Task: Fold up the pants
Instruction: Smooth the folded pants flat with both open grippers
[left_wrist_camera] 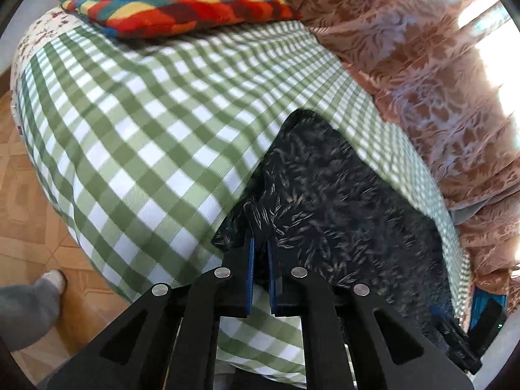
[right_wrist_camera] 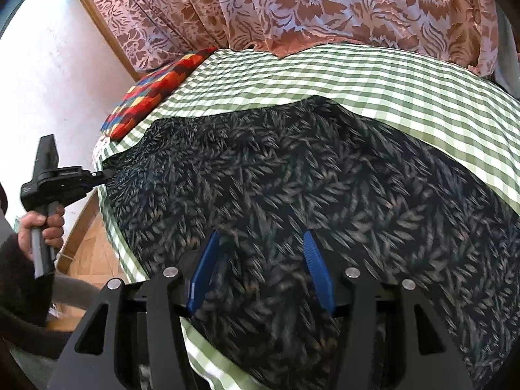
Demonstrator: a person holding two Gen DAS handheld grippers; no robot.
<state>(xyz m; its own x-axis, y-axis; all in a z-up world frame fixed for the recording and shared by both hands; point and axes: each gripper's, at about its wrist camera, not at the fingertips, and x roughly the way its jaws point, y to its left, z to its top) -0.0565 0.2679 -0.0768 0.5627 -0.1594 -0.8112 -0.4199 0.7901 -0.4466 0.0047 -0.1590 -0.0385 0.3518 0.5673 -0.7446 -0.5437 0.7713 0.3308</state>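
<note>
The dark leaf-print pants (right_wrist_camera: 292,175) lay spread on the green checked bedspread (left_wrist_camera: 130,130). The left gripper (left_wrist_camera: 259,243) was pinched nearly closed on their left edge; the right gripper (right_wrist_camera: 263,237) hovered wide apart, holding nothing. With only 1 corner held, the fabric could slip or bunch.

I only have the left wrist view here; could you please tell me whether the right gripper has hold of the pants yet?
Observer: Not yet. The right gripper is open, its fingers spread over the pants.
Operator: Thank you. Is my left gripper on an edge?
Observer: Yes, the left gripper pinches the pants' left end, near the bed's side.
Operator: Is the cloth flat?
Observer: Mostly; it is spread wide across the bed.
</note>
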